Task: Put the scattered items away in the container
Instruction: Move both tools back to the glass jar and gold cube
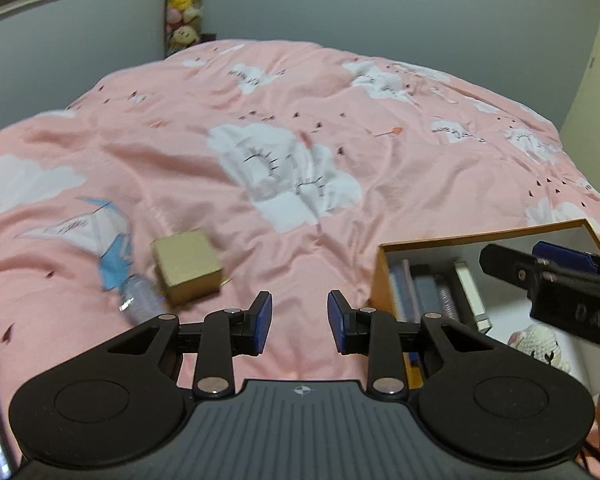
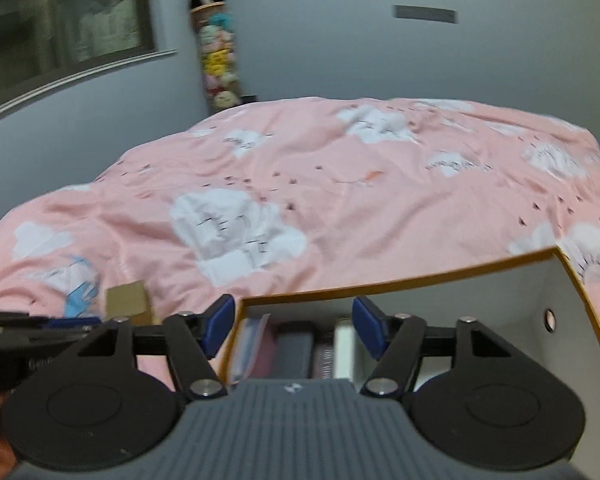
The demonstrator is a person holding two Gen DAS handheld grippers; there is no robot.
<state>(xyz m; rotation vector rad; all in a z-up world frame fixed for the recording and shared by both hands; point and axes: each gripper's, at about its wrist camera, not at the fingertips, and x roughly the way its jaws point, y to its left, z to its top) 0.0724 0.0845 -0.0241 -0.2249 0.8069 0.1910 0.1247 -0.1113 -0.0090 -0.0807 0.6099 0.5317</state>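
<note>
A small cardboard cube (image 1: 186, 266) lies on the pink duvet (image 1: 300, 100), with a clear plastic bottle (image 1: 140, 300) and a blue-and-white packet (image 1: 100, 240) beside it on the left. My left gripper (image 1: 300, 322) hovers open just right of the cube, nothing between its blue pads. The container (image 1: 480, 236), an orange-rimmed box with white walls, stands at the right and holds several upright items (image 1: 432, 292) and a crocheted toy (image 1: 536, 340). My right gripper (image 2: 293, 326) is open and empty over the container's (image 2: 420, 278) left part. The cube (image 2: 128, 300) also shows in the right wrist view.
The bed fills most of both views, its duvet rumpled. A hanging column of plush toys (image 2: 216, 60) is in the far corner, beside a window (image 2: 60, 32) on the left wall. A pale door (image 1: 596, 100) stands to the right of the bed.
</note>
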